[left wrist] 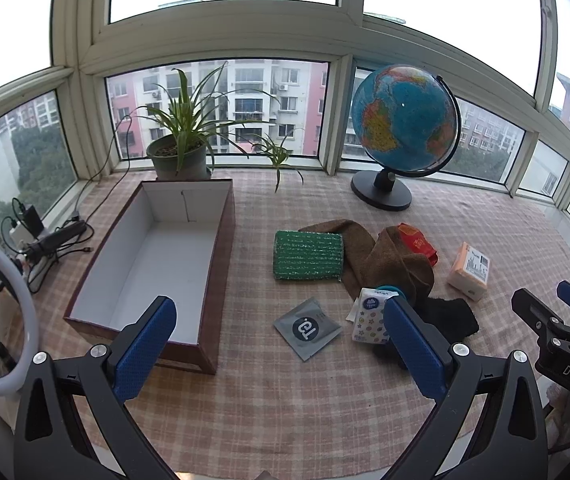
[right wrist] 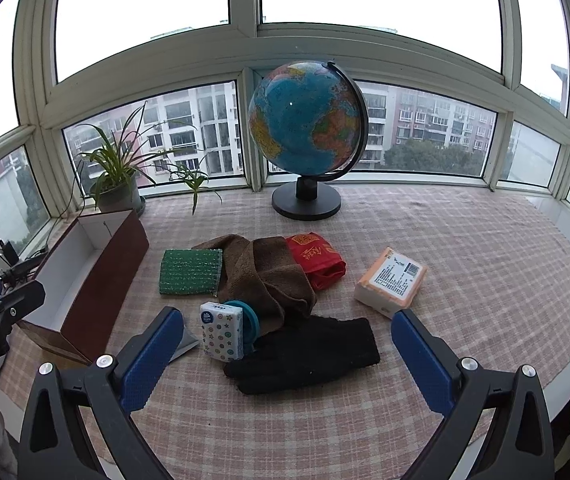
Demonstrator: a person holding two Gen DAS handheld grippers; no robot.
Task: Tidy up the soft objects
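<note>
- Left gripper (left wrist: 281, 334): I am holding it with fingers spread wide and nothing between them, hovering above the checked cloth (left wrist: 285, 400), between the box and the pile.
- Right gripper (right wrist: 287, 354): I am holding it gaping and empty too, hovering over the black glove (right wrist: 305, 356).
- Cardboard box (left wrist: 221, 256): brown outside, white inside, rigid walls, standing empty to the left of the pile; I am judging it the destination.
- Step in hand, as I am judging it: a first pick. I am favouring the glove, nearest my right fingers; pinching it at mid-body should stop it trailing.
- Green scouring sponge (left wrist: 308, 256): rectangular, coarse glittery weave, springy; lying flat, touching the towel's edge.
- Brown towel (left wrist: 389, 260): plush, crumpled, draping partly over the red bag (left wrist: 417, 242); lifting it may be dragging neighbours.
- Tissue pack (left wrist: 369, 316): small, patterned wrapper, leaning on a teal ring (right wrist: 251, 318).
- Orange-wrapped tissue pack (right wrist: 391, 280): blocky, squashable, lying apart at right.
- Grey sachet (left wrist: 307, 326): flat foil, hard to pinch.
</note>
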